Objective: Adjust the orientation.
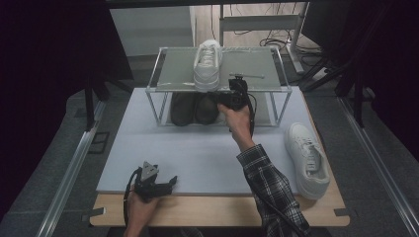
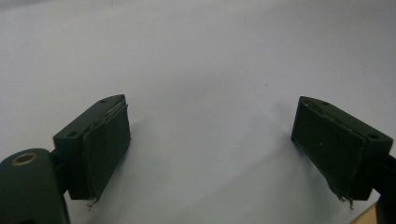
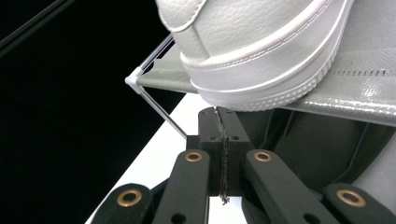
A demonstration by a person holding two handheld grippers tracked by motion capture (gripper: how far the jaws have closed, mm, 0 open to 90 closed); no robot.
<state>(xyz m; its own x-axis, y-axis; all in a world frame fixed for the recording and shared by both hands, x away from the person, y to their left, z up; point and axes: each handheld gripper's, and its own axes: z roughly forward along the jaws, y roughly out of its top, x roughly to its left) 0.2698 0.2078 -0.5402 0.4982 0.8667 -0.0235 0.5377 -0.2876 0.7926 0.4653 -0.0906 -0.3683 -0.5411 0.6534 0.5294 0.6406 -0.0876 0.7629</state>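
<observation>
The table (image 1: 207, 148) has a grey mat. At 12 o'clock stands a metal shelf (image 1: 170, 69) with one white shoe (image 1: 207, 63) on top and dark shoes (image 1: 192, 108) under it. Another white shoe (image 1: 307, 158) lies at 3 o'clock.

High view looks down over the table (image 1: 197, 158); gripper views sit close, sharing the white shoe (image 1: 207, 64) and mat.

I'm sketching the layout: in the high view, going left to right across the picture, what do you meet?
Left gripper at the near edge → dark shoes under the rack → white shoe on the rack → right gripper → white shoe on the table.
</observation>
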